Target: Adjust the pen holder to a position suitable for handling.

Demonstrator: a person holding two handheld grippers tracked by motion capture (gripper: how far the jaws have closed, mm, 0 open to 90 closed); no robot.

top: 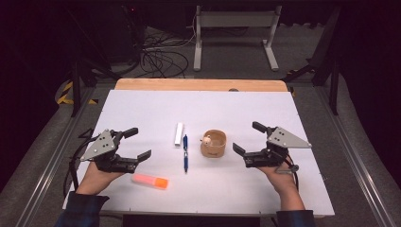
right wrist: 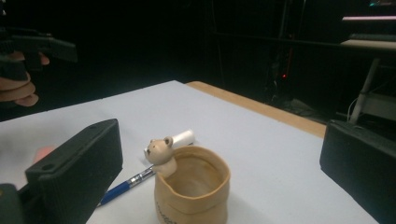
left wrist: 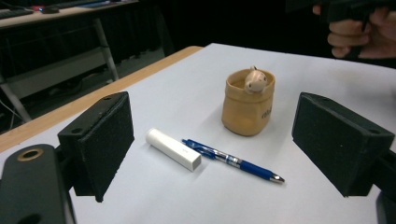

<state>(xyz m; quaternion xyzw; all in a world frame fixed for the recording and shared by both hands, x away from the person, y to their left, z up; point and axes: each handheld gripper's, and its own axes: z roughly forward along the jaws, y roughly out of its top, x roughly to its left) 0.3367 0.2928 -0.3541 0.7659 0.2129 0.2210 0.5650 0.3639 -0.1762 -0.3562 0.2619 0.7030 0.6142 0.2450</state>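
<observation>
Highlighter [top: 150, 181], orange, lies nearest the table's [top: 142, 106] front edge. Left gripper [top: 135, 143] and right gripper [top: 246, 138] both stand with jaws apart, nothing between them. Between the grippers: blue pen [top: 185, 152], white tube [top: 178, 134], and tan cup [top: 213, 144] with bear figure, just beside the right gripper.

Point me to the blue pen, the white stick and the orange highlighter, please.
blue pen [top: 185, 154]: high view, middle of its barrel.
white stick [left wrist: 173, 149]: left gripper view, middle of its upper side.
orange highlighter [top: 150, 181]: high view, middle of its body.
</observation>
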